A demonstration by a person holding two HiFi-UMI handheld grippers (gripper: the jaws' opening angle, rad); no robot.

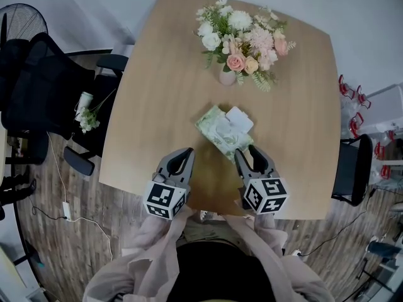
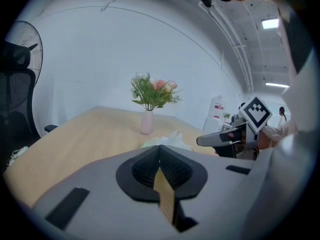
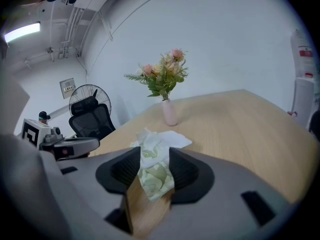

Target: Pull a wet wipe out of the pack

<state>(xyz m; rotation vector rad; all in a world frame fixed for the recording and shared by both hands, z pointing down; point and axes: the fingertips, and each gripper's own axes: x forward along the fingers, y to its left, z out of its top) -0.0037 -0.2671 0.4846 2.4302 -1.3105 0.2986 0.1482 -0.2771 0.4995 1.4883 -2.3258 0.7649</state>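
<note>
Head view: the pack [image 1: 217,129] lies on the table [image 1: 157,106] just my side of the vase [image 1: 227,75]. Its long axis slants, near end toward my right gripper [image 1: 245,151], with a white wipe [image 1: 239,119] on top. That gripper's jaws stand apart, the pack showing between them, ungripped. My left gripper [image 1: 187,152] is clenched, empty.

I see bright, even indoor light; soft shadows on table [image 1: 151,118]. Glare from ceiling strip lamp [image 3: 22,31] in gripper views. Fisheye bends edges, corners black; near foreground soft.
</note>
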